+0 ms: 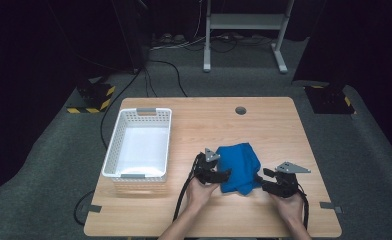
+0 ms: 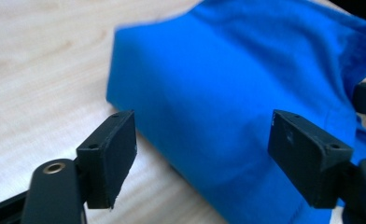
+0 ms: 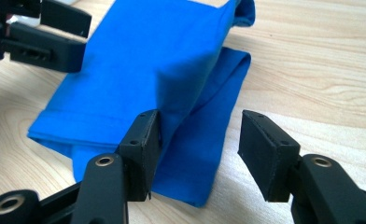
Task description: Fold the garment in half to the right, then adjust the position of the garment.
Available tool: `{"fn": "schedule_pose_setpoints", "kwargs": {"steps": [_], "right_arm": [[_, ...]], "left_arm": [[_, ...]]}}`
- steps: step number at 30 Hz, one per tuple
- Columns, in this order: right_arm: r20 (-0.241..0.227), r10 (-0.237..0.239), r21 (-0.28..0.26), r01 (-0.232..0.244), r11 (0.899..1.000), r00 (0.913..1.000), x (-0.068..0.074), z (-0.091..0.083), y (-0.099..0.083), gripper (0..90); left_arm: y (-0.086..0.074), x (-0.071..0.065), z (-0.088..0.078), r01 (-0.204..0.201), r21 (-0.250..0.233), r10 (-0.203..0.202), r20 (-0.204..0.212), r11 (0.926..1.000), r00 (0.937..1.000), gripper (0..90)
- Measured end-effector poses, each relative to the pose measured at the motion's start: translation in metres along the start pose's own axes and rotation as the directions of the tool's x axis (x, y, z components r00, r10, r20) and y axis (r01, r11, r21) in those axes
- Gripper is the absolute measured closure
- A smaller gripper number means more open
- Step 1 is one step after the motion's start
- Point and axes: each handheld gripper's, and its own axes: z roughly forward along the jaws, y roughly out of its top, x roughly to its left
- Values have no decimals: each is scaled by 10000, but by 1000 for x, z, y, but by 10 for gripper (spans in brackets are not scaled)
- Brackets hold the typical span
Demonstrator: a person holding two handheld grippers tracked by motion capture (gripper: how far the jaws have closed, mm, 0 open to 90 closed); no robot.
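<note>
A folded blue cloth [image 1: 239, 165] lies on the wooden table [image 1: 269, 125], right of centre near the front. My left gripper [image 1: 227, 174] sits at the cloth's left edge, pointing right. In the left gripper view its jaws [image 2: 204, 140] stand wide apart, with the cloth [image 2: 228, 93] bulging between and beyond them and no pad pressing on it. My right gripper [image 1: 265, 180] is at the cloth's right front corner, pointing left. Its jaws [image 3: 202, 135] are open, the left one close against the cloth's [image 3: 148, 60] folded edge.
An empty white plastic basket [image 1: 111, 150] stands on the left part of the table. A round cable hole [image 1: 240, 110] sits near the far edge. Cables trail from both grippers over the front edge. A metal stand [image 1: 244, 22] is on the floor behind.
</note>
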Motion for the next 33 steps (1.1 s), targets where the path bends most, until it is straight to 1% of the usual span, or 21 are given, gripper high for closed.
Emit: {"fn": "schedule_pose_setpoints", "kwargs": {"steps": [3,5,7,9,10,11,12,15,16,20,21,22,23,26,27,29,31,32,33], "right_arm": [[64,-17,165,16,9999,10000,-3,2,-2,479],[51,-25,406,23,9992,10000,-6,4,-5,478],[163,-130,630,120,9979,9998,-7,7,-7,478],[243,-288,915,264,9955,9993,-8,11,-9,477],[243,-288,915,264,9955,9993,-8,11,-9,477],[268,-384,1022,355,9941,9989,-8,14,-9,476],[290,-475,994,444,9941,9985,-7,15,-9,479],[352,-665,1023,625,9928,9972,-4,17,-9,481],[425,-759,975,715,9927,9962,-3,18,-9,481],[475,-781,948,733,9928,9958,-1,20,-8,481],[484,-831,1017,778,9918,9954,1,21,-7,480],[488,-1015,1082,958,9895,9936,4,23,-6,480],[500,-1104,1095,1044,9885,9926,5,24,-5,480],[493,-1196,1099,1137,9874,9916,8,28,-4,480],[537,-1293,1123,1227,9861,9901,11,31,-2,481],[514,-1327,1121,1264,9856,9898,13,33,-1,481],[488,-1373,1074,1314,9855,9893,15,36,1,481],[495,-1355,1074,1296,9857,9895,18,40,2,481],[495,-1355,1074,1296,9857,9895,18,40,2,481]], "left_arm": [[-6,-6,2,68,5,-68,-15,10000,10000,222],[-9,-9,3,67,2,-67,13,10000,10000,219],[-12,-11,6,25,13,-25,-33,10000,10000,218],[-14,-11,9,-65,142,68,-173,9999,9998,219],[-15,-11,12,-82,214,88,-286,9997,9996,219],[-16,-10,14,13,295,-5,-273,9996,9996,220],[-17,-9,15,146,363,-139,-218,9992,9997,220],[-17,-8,15,89,339,-80,-276,9994,9996,220],[-18,-7,15,5,347,8,-364,9994,9993,220],[-18,-5,14,-25,337,40,-442,9994,9990,235],[-18,-5,13,-50,359,67,-482,9993,9988,243],[-18,-5,13,-76,380,97,-542,9992,9985,246],[-19,-2,12,-122,359,144,-597,9993,9981,249],[-19,-1,12,-93,330,114,-660,9994,9978,257],[-19,1,11,-179,360,207,-766,9992,9968,263],[-19,3,10,-232,366,261,-834,9991,9962,264],[-21,7,9,-152,302,180,-939,9994,9954,270],[-22,10,7,-138,282,167,-1069,9995,9941,277],[-22,10,7,-138,282,167,-1069,9995,9941,279]]}}
